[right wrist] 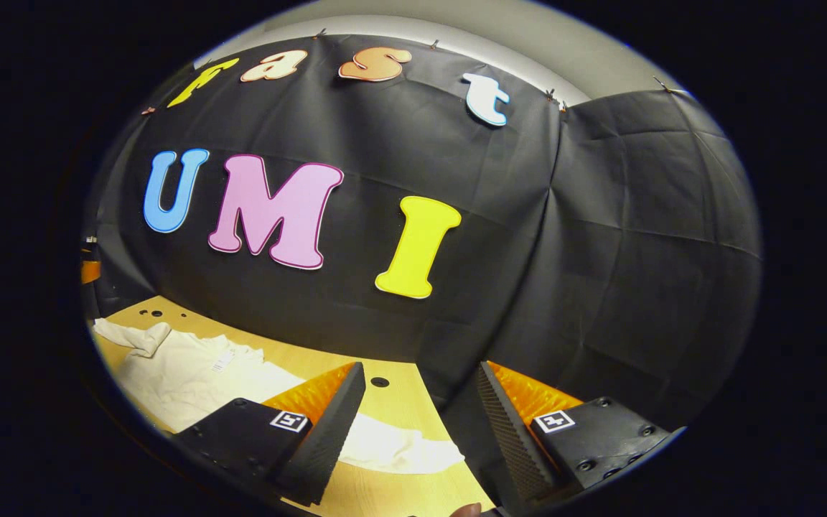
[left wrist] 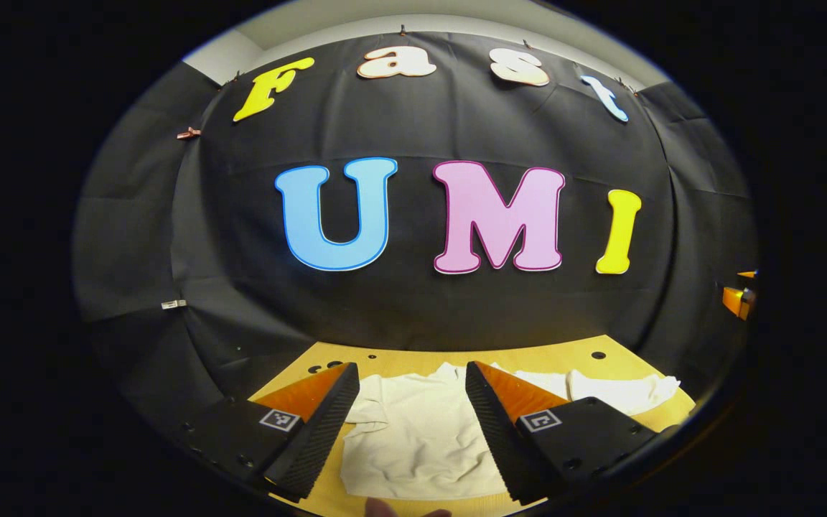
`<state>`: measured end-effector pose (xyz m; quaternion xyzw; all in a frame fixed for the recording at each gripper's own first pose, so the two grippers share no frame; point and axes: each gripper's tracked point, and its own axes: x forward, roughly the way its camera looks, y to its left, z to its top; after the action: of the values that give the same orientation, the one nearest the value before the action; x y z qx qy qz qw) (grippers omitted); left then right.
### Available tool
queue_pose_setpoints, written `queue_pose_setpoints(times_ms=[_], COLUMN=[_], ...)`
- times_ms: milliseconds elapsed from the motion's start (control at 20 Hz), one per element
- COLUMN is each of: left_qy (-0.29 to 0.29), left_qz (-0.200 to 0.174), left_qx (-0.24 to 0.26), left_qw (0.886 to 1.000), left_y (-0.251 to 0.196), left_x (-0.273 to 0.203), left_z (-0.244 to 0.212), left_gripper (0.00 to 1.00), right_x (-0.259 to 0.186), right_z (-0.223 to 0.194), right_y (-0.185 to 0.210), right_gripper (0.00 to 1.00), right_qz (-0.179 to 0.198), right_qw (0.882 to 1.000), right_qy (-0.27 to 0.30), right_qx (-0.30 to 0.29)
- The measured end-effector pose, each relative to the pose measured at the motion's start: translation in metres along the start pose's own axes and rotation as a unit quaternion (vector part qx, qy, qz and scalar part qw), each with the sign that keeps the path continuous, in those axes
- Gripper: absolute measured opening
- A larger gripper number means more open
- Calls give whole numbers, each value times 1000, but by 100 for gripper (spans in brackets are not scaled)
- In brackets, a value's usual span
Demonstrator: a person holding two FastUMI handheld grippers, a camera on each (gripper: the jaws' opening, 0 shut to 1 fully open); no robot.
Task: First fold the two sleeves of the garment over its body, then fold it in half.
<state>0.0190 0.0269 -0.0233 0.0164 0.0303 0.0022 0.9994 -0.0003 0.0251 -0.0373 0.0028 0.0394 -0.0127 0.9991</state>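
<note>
Colours and patterns: garment (left wrist: 413, 431) plain off-white, unprinted, lying on a pale yellow wooden table (left wrist: 586, 359) with faint straight grain and small dark round holes (left wrist: 598, 355) along the edge beyond the garment; booth wall (left wrist: 456, 301) behind the table matt black, creased into rectangles; strip above the wall light grey

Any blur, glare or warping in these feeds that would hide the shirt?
Left gripper view: sharp, evenly lit, no glare on the shirt; fisheye bends the table edge. Right gripper view: equally sharp; the shirt sits squashed near the rim, the sleeve clearer between the fingers.
</note>
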Motion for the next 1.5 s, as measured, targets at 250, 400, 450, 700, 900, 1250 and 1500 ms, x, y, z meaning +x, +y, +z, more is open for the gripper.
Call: queue_pose_setpoints(times_ms=[250, 400, 450, 700, 900, 1250, 1500], left_qy=[2, 6, 8, 21, 26, 46, 56], left_qz=[-3, -6, -5, 7, 22, 65, 98], left_qx=[8, 13, 15, 18, 25, 19, 23], left_qw=[1000, 1000, 1000, 1000, 999, 997, 993], left_y=[0, -3, -4, -6, -9, -8, -10], left_x=[1, 0, -1, -6, -14, -29, -50], left_z=[0, -2, -3, -7, -8, -12, -17], left_gripper=[95, 95, 95, 95, 95, 93, 92], right_x=[2, 8, 12, 38, 61, 103, 129], right_z=[-14, -33, -41, -108, -174, -291, -343], right_y=[-10, -15, -18, -25, -32, -47, -59], right_gripper=[97, 97, 97, 97, 97, 98, 98], right_qz=[-16, -19, -19, -9, -6, -5, -2], right_qw=[1000, 999, 999, 991, 975, 946, 931], right_qy=[16, 35, 43, 126, 200, 306, 348], right_qx=[3, 9, 12, 43, 93, 104, 108])
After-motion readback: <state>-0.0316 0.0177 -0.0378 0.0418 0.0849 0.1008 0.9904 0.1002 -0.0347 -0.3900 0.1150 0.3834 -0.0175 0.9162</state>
